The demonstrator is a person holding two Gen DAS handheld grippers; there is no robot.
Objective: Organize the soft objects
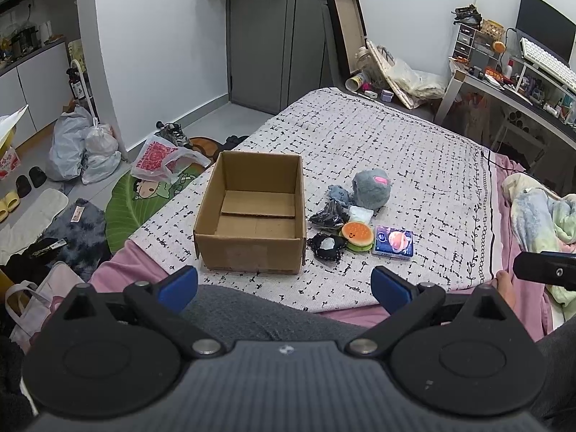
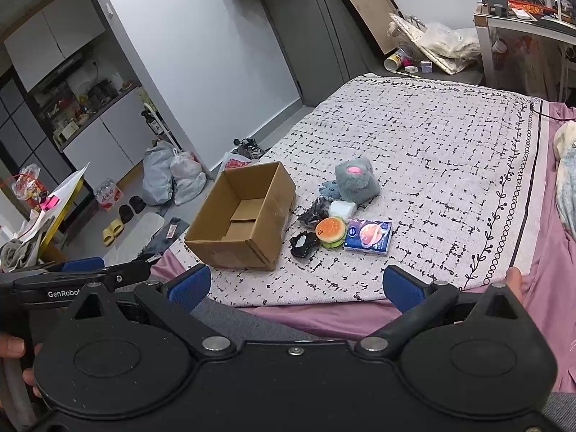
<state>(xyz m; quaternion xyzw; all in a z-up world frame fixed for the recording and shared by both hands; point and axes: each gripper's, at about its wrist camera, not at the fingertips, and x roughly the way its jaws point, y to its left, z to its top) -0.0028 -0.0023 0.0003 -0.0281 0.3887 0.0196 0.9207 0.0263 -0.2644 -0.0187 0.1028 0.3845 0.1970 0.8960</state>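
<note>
The cardboard box (image 1: 252, 216) is plain matt brown paperboard, slightly scuffed on its near wall. The bedspread (image 1: 414, 165) is woven cloth, white with a black stitched pattern, over a smooth pink sheet (image 1: 108, 277). The grey plush toy (image 1: 370, 189) looks fluffy and long-piled. The burger toy (image 1: 356, 235) has a smooth, soft-looking skin. The tissue pack (image 1: 393, 241) is wrapped in glossy printed plastic film. Each claw is matt black plastic with blue pads (image 2: 189, 286) and bright metal pivot pins (image 2: 216, 342).
</note>
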